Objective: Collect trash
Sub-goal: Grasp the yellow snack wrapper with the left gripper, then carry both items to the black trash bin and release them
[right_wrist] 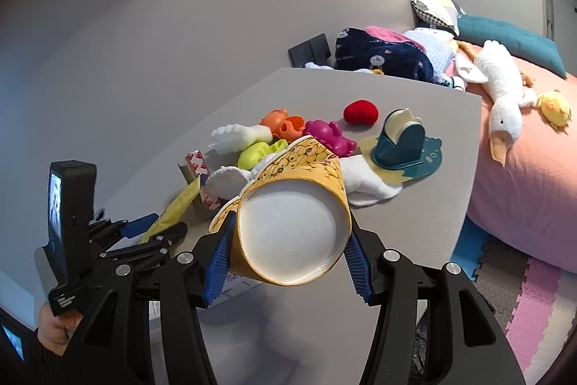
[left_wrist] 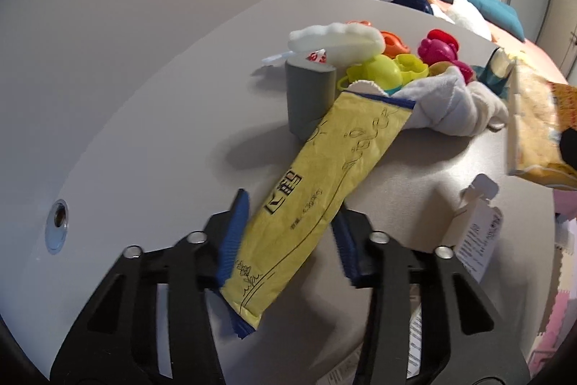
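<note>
My left hand-held gripper (left_wrist: pixel 288 240) pinches the yellow wrapper (left_wrist: pixel 317 197) above the near worktop (left_wrist: pixel 162 132), seemingly lifted; the right hand-held gripper (right_wrist: pixel 288 248) clamps the cup (right_wrist: pixel 292 215) sideways for carrying to disposal.

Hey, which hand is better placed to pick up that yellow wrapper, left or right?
Left. The left gripper has the yellow wrapper between its blue pads, one end raised off the table. The right gripper is full, clamped on the paper cup.
</note>
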`<action>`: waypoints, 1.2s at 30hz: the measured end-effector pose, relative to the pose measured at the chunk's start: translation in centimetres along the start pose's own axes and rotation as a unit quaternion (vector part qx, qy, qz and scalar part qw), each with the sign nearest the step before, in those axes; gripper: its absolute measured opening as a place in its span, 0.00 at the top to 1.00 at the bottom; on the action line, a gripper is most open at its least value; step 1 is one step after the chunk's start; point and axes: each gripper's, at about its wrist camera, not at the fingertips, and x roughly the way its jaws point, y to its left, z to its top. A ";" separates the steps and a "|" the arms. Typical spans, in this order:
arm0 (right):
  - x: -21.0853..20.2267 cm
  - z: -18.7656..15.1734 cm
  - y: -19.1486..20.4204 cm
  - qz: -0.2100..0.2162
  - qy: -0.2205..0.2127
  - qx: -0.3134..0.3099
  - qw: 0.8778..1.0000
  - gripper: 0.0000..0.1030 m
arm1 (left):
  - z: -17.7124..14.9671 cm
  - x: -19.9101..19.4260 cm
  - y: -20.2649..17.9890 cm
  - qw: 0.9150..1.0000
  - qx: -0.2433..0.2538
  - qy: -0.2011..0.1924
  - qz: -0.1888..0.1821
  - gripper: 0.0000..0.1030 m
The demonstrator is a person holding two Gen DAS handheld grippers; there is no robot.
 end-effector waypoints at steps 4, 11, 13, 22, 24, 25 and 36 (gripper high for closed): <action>-0.9 -0.2 -0.8 -0.005 -0.003 0.006 1.000 0.45 | 0.0 -0.4 0.1 1.000 -0.002 -0.004 0.009 0.80; -3.1 -0.5 -1.8 -0.009 -0.017 0.012 1.000 0.45 | -0.1 -3.9 -0.2 0.999 -0.003 -0.033 0.015 0.90; -4.1 -0.6 -2.2 -0.012 -0.023 0.014 1.000 0.45 | 0.0 -4.9 -0.6 0.999 -0.003 -0.040 0.011 0.90; -8.0 -1.5 -5.6 -0.032 -0.041 0.036 0.998 0.45 | 0.5 -9.3 -6.2 0.996 0.028 -0.074 -0.029 0.90; -8.9 -1.8 -6.6 -0.041 -0.045 0.042 0.997 0.45 | 0.4 -9.9 -8.0 0.995 0.038 -0.077 -0.041 0.90; -9.3 -2.0 -7.2 -0.046 -0.046 0.046 0.997 0.45 | 0.3 -10.1 -8.7 0.995 0.042 -0.079 -0.046 0.90; -12.7 -3.4 -13.5 -0.104 -0.052 0.083 0.990 0.45 | 0.6 -10.1 -17.4 0.986 0.095 -0.072 -0.116 0.90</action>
